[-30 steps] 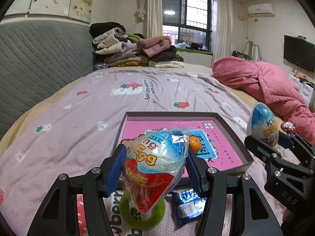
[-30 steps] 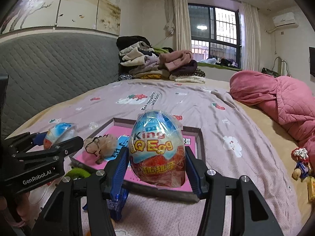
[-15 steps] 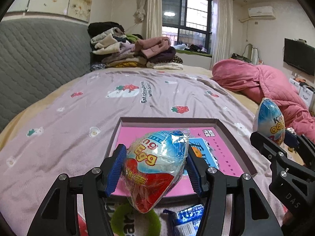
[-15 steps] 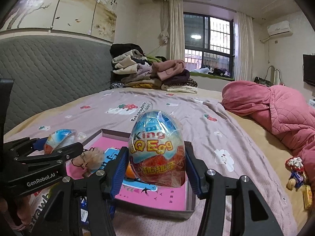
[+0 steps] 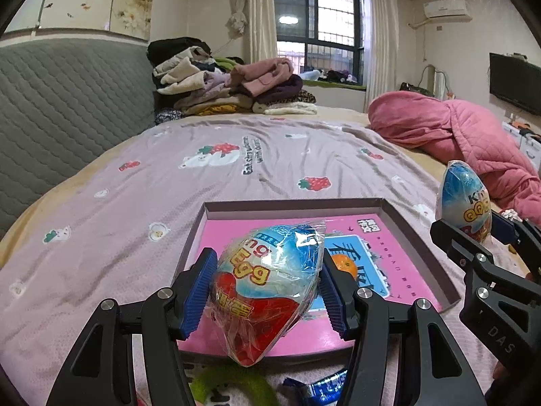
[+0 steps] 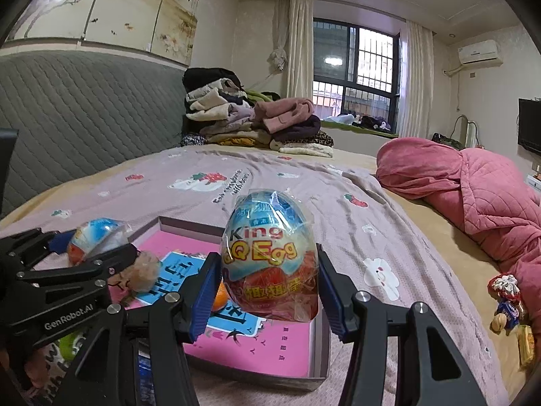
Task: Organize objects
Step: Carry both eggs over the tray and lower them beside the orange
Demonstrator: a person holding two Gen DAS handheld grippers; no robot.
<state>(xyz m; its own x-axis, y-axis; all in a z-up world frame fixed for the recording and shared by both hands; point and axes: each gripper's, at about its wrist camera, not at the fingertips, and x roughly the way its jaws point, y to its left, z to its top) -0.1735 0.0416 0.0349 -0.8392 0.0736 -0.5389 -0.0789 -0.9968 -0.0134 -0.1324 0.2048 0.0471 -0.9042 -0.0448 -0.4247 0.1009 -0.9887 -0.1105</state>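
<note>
1. Crinkly clear film over a hard plastic shell: that is what my left gripper (image 5: 267, 287) clamps, a wrapped toy egg (image 5: 267, 284) lying tipped over, its narrow red end hanging below the blue pads (image 5: 199, 291). I judge it light and rigid but slick, since the loose wrap can slide on the shell. The widest belly, where the pads sit, looks like the safest hold.
2. Pink-floored and shallow, the tray (image 5: 436, 277) lies on the bedspread (image 5: 101, 237) just beyond and beneath that egg. An orange ball (image 5: 343, 267) rests in it, right of the egg and partly hidden by the pad.
3. From the right wrist view, a fuzzy beige toy (image 6: 142, 270) sits at the tray's left side, beside the left tongs.
4. Further right, my right gripper (image 6: 268, 291) grips a second egg (image 6: 270, 257), upright and broad end down, above the tray's near right corner. The handling should be the same: light, stiff, slippery film, best held at the waist, and a hard squeeze might crack the shell.
5. At the far right of the bed lie a few small wrapped toys (image 6: 507, 301), near the pink quilt (image 6: 473, 196).
6. Compared with a second ago, both eggs have travelled forward over the tray. The green ring (image 5: 233, 385) and blue packet (image 5: 321, 389) now sit lower in the left view, the tray fills more of it, and neither grip has changed.
</note>
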